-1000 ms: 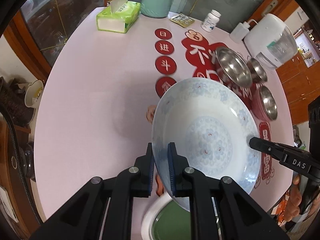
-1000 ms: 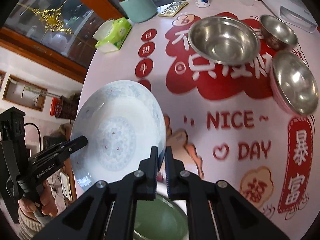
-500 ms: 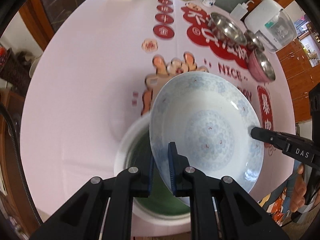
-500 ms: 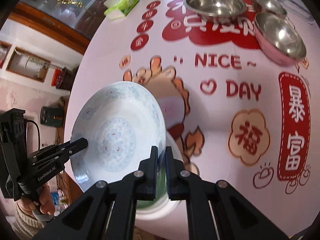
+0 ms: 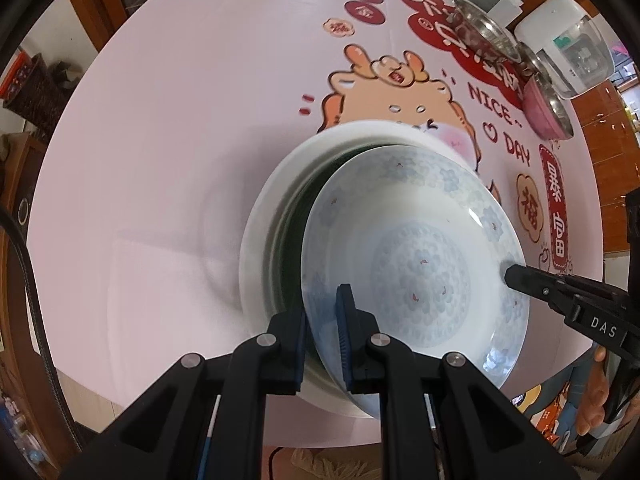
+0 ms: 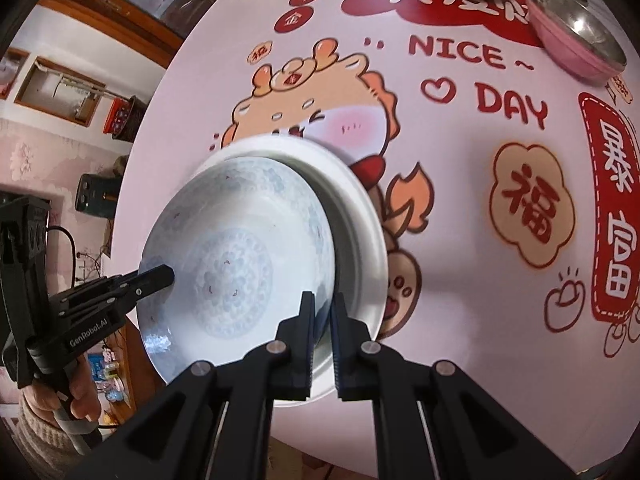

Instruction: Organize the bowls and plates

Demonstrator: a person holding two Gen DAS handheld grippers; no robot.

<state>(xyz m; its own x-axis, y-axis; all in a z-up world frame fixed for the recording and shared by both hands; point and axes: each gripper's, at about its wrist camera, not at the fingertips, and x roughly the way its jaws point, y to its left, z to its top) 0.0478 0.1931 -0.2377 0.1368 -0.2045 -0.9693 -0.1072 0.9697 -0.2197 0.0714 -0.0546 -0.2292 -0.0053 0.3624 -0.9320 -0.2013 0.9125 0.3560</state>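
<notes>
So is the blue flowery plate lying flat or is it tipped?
Tipped. The blue flowery plate leans over the white dish below, each gripper's fingers pinching an opposite rim; a dark gap shows at one side.

Bright even light, fisheye-warped edges, slight blur

Both grippers are built of matte black plastic. On the left gripper, two angular finger arms are seen, each fitted with round silver screws, and blue ribbed pads are carried on the inner faces. The same build is shown by the right gripper. White lettering "GenRobot.AI" is printed on the side of the left unit, and "DAS" on the right one. A black cable is attached behind the left unit. A beige knitted sleeve is worn at the left wrist.
</notes>
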